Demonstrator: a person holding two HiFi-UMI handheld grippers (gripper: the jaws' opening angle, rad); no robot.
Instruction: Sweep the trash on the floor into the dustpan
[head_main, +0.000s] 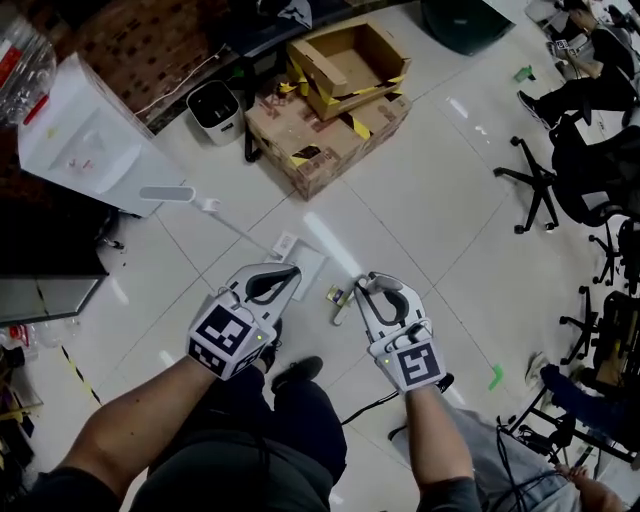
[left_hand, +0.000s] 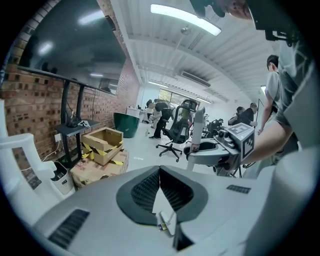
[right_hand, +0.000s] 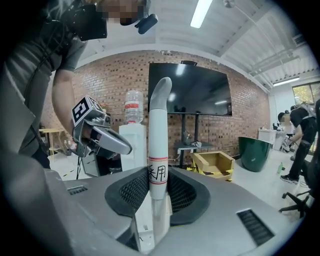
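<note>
On the tiled floor (head_main: 420, 220), directly ahead of the person and short of the cardboard boxes (head_main: 330, 110), lies the likely trash: a pale flat piece (head_main: 306, 266), a smaller piece (head_main: 285, 243) just beyond it, and a yellowish scrap (head_main: 335, 295) nearer the person. Whether the larger piece is litter or a flat pan cannot be told, and no dustpan can be identified with certainty.

The right gripper (head_main: 360, 288) pinches a white handle (right_hand: 159, 125) between its ribbed pads. The handle's long axis is upright, with a curved top end above the jaws and its lower end out of sight. The left gripper (head_main: 293, 272) has its jaws pressed together at the tips. Nothing is seen held between them, and only the floor and the scrap show through the gap behind the tips.

Key relation: the pieces lie between the two grippers. The scrap is just to the left of the right gripper's tips and the flat piece just beyond the left gripper's tips. The tool-bearing right gripper is therefore beside its nearest target, and the next stroke probably runs leftward and away from the person.
</note>
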